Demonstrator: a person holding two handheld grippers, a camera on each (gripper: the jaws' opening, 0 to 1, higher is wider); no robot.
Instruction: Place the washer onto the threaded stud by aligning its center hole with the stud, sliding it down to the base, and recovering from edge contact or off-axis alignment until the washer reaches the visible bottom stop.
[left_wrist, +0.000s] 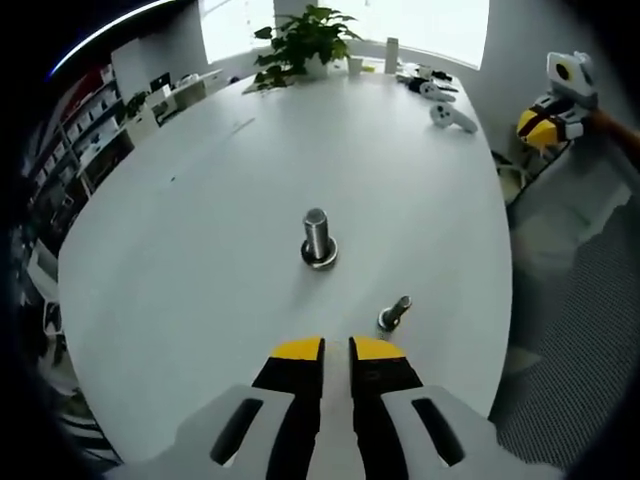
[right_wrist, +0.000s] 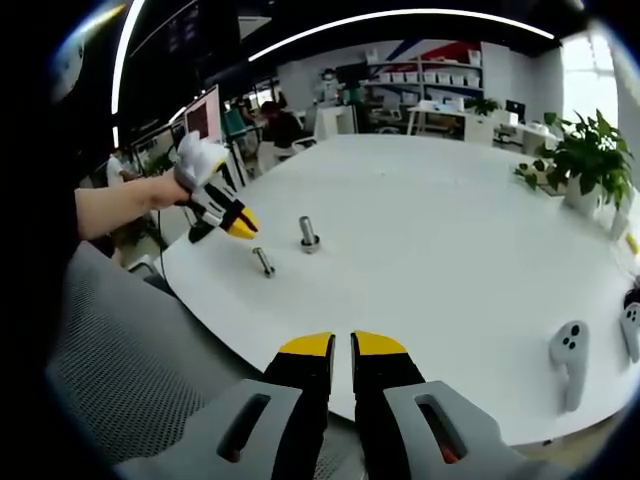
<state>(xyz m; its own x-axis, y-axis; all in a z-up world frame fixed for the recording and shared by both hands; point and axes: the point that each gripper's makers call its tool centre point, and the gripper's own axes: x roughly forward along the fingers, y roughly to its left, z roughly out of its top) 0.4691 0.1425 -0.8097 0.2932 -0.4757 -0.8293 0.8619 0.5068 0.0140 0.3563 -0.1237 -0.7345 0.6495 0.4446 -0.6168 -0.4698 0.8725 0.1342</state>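
Left gripper view: the large silver threaded stud (left_wrist: 317, 237) stood upright near the middle of the white oval worktop (left_wrist: 200, 220), with a ring at its base that I took to be a silver washer (left_wrist: 319, 260) already seated at the bottom stop; I could not tell washer from flange with certainty. A smaller silver bolt (left_wrist: 393, 313) stood nearer me, just beside my left gripper (left_wrist: 337, 350). Its yellow-tipped jaws were nearly pressed together, a thin gap between them, holding nothing, hovering over the worktop's near part and aimed past the small bolt toward the stud.

Right gripper view: my right gripper (right_wrist: 341, 346) hung off the worktop's edge over a grey mesh chair (right_wrist: 130, 350), jaws likewise almost together and empty. Across from it the left gripper hovered just beside the small bolt and the stud.

Judgement: placement looked essentially complete; only confirmation of seating seemed left.
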